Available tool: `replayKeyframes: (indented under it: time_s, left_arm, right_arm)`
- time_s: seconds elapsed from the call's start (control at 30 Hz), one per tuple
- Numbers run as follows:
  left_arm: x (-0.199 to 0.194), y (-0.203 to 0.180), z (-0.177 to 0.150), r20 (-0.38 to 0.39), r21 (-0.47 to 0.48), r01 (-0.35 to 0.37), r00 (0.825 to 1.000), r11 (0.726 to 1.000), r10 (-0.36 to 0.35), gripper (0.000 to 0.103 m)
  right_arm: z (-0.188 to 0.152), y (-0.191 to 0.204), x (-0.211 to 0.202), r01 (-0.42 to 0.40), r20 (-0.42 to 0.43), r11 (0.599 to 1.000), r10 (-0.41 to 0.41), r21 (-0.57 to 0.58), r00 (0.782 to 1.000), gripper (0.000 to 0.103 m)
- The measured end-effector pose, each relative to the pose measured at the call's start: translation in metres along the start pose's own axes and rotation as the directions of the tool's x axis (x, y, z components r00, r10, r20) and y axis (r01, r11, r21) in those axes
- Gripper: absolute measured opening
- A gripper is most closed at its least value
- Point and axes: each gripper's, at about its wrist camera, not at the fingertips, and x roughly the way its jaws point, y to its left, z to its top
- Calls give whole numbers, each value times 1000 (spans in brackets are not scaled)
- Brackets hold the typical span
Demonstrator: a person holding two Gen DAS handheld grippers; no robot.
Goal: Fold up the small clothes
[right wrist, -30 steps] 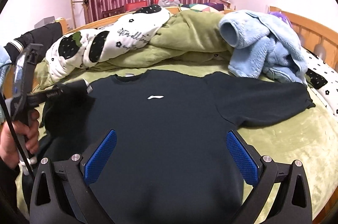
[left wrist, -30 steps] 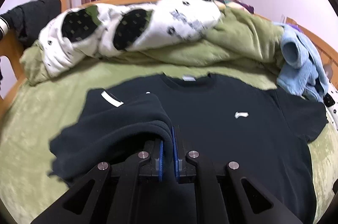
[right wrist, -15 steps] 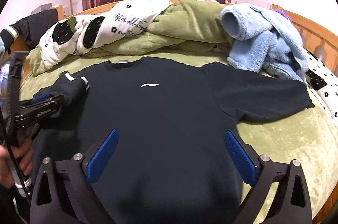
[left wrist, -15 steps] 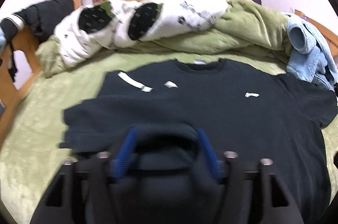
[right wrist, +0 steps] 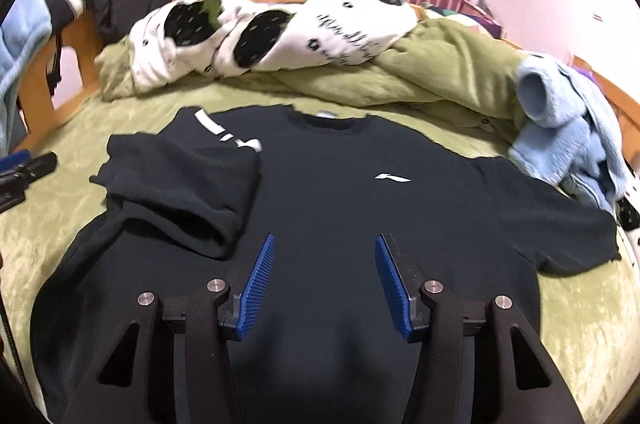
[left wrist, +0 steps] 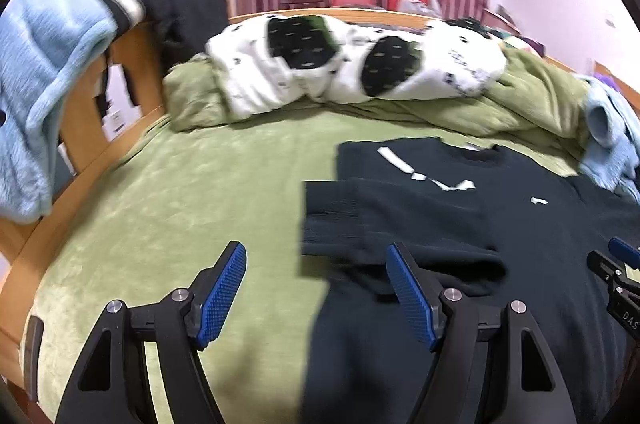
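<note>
A black T-shirt [right wrist: 360, 208] with a small white chest logo lies face up on the green bed cover. Its left sleeve [right wrist: 180, 192] lies folded inward over the body; the right sleeve [right wrist: 552, 224] lies spread out. The shirt also shows in the left wrist view [left wrist: 500, 224]. My left gripper [left wrist: 316, 284] is open and empty, at the shirt's left edge, straddling it and the cover. My right gripper [right wrist: 324, 276] is open and empty over the shirt's lower middle.
A rumpled green quilt [right wrist: 432, 72] and a white black-spotted blanket [right wrist: 280, 32] are heaped at the back. A light blue fleece [right wrist: 568, 128] lies at the right, touching the shirt. The wooden bed rail [left wrist: 92, 128] with hanging clothes runs along the left.
My left gripper opened and let go of the left sleeve, which now lies folded on the shirt, then drew back to the left. My right gripper's jaws narrowed but stay open.
</note>
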Motion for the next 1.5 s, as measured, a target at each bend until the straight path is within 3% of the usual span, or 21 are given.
replayKeyframes:
  time_s: [0.23,0.33,0.6,0.77,1.03,1.1,1.13,1.17,1.27,1.5]
  left_arm:
    - [25,42,-6,-25,-56,-4,1000,998,2,71]
    - [40,56,-11,-39,-81,-15,999,997,12,71]
    - [65,81,-22,-51,-104,-28,998,994,22,71]
    - [74,92,-25,-56,-111,-27,998,993,21,71]
    - [87,97,-27,-92,-127,-30,996,991,18,71]
    - [88,94,-27,-93,-118,-27,996,993,16,71]
    - [88,93,-28,-94,-115,-28,995,993,17,71]
    - [88,91,-28,-94,-109,-28,995,994,18,71]
    - [86,85,-28,-91,-99,-27,996,995,18,71]
    - [70,64,-26,-66,-98,29,997,995,-36,71]
  right_arm:
    - [20,48,22,-24,-11,999,24,-27,1000,52]
    - [26,68,32,-35,-7,998,35,-57,999,57]
    - [34,128,63,-208,-28,976,206,-63,978,62]
    - [37,171,84,-265,-53,958,260,-111,964,65]
    - [30,200,117,-265,-105,954,251,-140,962,66]
    - [30,198,120,-269,-106,954,256,-135,961,46]
    - [30,196,120,-279,-111,951,265,-137,958,30]
    - [30,195,121,-295,-121,945,280,-138,953,22]
    - [32,187,112,-290,-92,946,279,-144,956,16]
    - [45,135,65,-255,13,962,257,-99,966,14]
